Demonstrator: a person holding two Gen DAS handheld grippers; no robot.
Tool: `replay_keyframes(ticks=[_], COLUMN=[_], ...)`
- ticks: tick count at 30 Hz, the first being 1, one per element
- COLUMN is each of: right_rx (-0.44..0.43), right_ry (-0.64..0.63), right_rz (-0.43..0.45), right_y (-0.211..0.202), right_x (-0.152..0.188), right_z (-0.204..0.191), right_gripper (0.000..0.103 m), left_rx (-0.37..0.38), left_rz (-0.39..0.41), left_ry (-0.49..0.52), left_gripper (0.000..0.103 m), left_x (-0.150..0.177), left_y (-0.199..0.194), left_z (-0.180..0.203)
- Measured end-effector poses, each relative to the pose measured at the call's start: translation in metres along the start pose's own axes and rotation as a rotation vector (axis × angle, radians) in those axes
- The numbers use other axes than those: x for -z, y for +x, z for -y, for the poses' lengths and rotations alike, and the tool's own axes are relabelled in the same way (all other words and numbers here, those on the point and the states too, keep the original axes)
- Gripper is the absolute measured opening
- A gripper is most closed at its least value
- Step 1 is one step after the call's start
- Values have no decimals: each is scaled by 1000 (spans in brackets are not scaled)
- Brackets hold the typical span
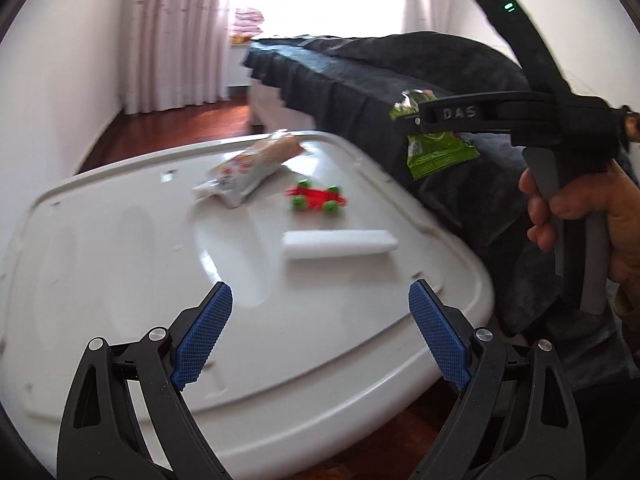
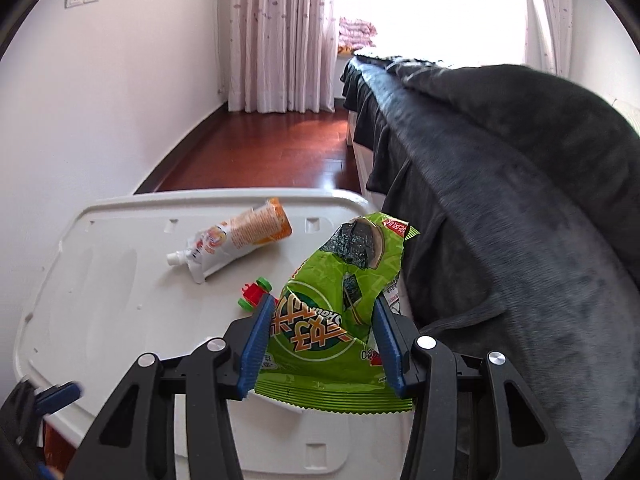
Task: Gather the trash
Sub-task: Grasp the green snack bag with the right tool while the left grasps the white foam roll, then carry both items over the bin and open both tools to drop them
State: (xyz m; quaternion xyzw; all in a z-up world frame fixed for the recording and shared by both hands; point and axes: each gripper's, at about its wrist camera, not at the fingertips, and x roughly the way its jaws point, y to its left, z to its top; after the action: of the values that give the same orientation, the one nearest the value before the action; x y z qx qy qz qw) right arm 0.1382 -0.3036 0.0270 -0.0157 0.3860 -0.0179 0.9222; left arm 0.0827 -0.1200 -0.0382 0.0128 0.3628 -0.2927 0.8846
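Trash here means the green snack wrapper, crumpled and torn open at its top, clamped between the blue pads of the right gripper. In the left wrist view that gripper is raised off the right edge of the white plastic lid, in front of the dark bedcover, with the wrapper hanging from its fingers and a hand around its grey handle.

The left gripper hovers over the near edge of the lid with its jaws wide apart and nothing between them.

Just beyond it, toward the right edge, a white foam block lies flat on the lid. Past that sits a small toy car, red with green wheels. Farther still, near the far edge, a spouted drink pouch lies on its side, white with an orange end, its cap pointing toward the left edge.

Behind the lid are a red wooden floor, pale curtains and a bright window.
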Motion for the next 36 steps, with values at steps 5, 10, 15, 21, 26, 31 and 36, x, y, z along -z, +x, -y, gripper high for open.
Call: replay_keyframes(ticks=[5,10,15,21,26,31,36], right_rx=[-16,-22,-45,-59,-65,-70,-71], right_ry=[19,25,40,37,34,23,4], right_rz=[36,60,68,68,66,62,64], right_y=[-25,-34,-39,-39,-36,-34,-38], right_x=[3,4,5,6,6,8,9], right_z=[13,18,22,19,19,14,4], right_gripper=[48,48,48,48,49,49,49], left_rx=[187,193,199,128,26,-38,-94], left_rz=[-62,-136,-219,-310,-332,-313,-283], left_ry=[127,240,317,367,306,213,133], left_gripper=[88,88,88,88,64,44,36], left_x=[-26,-41,-47,-45,-38,-31,-19], left_y=[44,89,123,155,155,135,108], left_z=[7,7,11,17,10,3,1])
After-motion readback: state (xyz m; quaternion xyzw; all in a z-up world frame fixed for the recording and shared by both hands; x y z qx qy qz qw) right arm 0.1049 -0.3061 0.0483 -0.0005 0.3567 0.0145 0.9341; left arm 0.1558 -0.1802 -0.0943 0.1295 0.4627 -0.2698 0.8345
